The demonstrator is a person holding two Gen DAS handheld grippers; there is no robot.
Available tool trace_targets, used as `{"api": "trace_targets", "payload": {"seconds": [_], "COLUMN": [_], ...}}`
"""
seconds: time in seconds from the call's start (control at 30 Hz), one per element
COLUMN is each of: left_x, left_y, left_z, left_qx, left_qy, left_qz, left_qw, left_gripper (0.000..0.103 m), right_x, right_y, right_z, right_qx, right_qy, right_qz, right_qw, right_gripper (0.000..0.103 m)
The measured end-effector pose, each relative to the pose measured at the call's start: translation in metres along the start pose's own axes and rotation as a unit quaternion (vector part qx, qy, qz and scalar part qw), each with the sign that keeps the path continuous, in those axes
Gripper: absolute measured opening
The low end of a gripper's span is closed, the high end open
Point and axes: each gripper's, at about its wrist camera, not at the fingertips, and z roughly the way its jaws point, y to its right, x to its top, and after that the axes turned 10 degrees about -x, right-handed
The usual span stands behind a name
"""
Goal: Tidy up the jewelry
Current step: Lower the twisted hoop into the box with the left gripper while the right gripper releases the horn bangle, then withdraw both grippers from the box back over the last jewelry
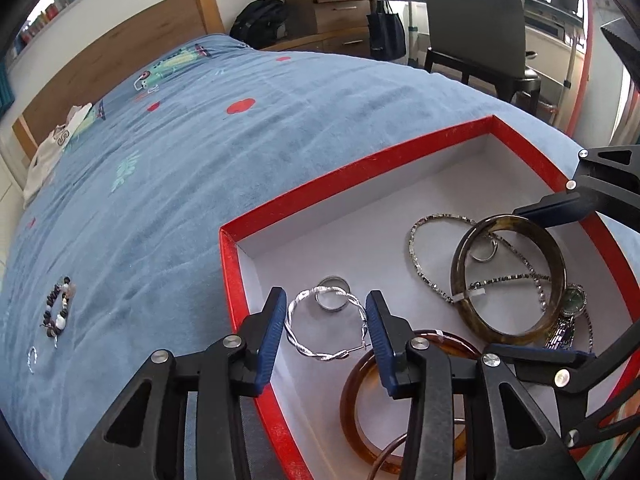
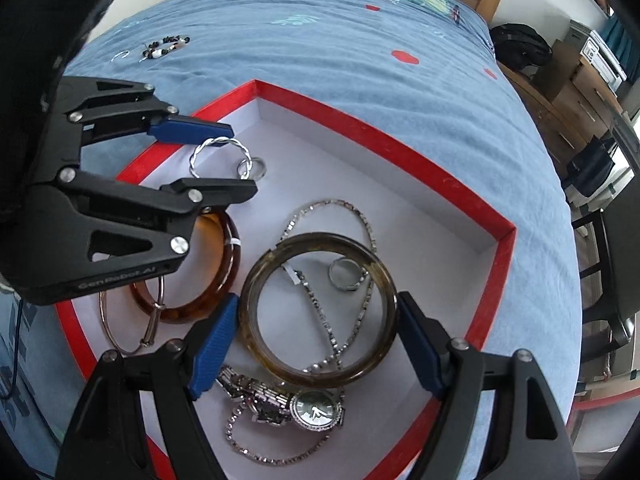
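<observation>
Far left on the blue bed cover (image 1: 168, 184), a beaded bracelet (image 1: 58, 307) and a small silver ring (image 1: 32, 358) are lying well apart from the red box (image 1: 360, 164), outside it. Your left gripper (image 1: 326, 330) is hanging over the box's near-left corner with its fingers spread, and the twisted silver hoop earring (image 1: 326, 326) is sitting between the blue pads (image 1: 269, 340); whether either pad is touching it, can't tell. A plain silver band (image 1: 334, 294) is lying just beyond the hoop, overlapping it. Under the left gripper's right finger, an amber bangle (image 1: 360, 400) is resting on the white box floor, with a thin wire bangle (image 2: 120, 332) crossing it in the right wrist view. Moving right, the dark tortoiseshell bangle (image 2: 320, 308) is lying on top of a rhinestone chain (image 2: 340, 216), with another ring (image 2: 346, 276) inside its circle. Your right gripper (image 2: 316, 344) is spread wide around that dark bangle, left pad right at its rim, right pad just beside the other side, not clamping. Nearest you, a silver wristwatch (image 2: 312, 410) is lying face up beside the bangle, tangled with more chain.
</observation>
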Motion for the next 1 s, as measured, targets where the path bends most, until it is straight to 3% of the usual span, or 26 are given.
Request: {"api": "trace_targets", "payload": {"seconds": [0.47, 0.7, 1.0], "left_x": [0.01, 0.014, 0.023], "left_y": [0.003, 0.011, 0.014], "left_z": [0.004, 0.006, -0.008], "left_qx": [0.004, -0.001, 0.0], "left_qy": [-0.023, -0.029, -0.025], "left_qz": [0.006, 0.022, 0.003], "left_qw": [0.9997, 0.9993, 0.9997], "left_gripper": [0.047, 0.066, 0.073], "right_x": [-0.013, -0.022, -0.045], "right_y": [-0.002, -0.002, 0.016], "right_z": [-0.018, -0.044, -0.102], "right_qx": [-0.004, -0.014, -0.041], "right_qy": [-0.011, -0.002, 0.012], "right_qz": [-0.024, -0.025, 0.022], "right_qw": [1.0, 1.0, 0.999], "right_gripper": [0.077, 0.077, 0.077]}}
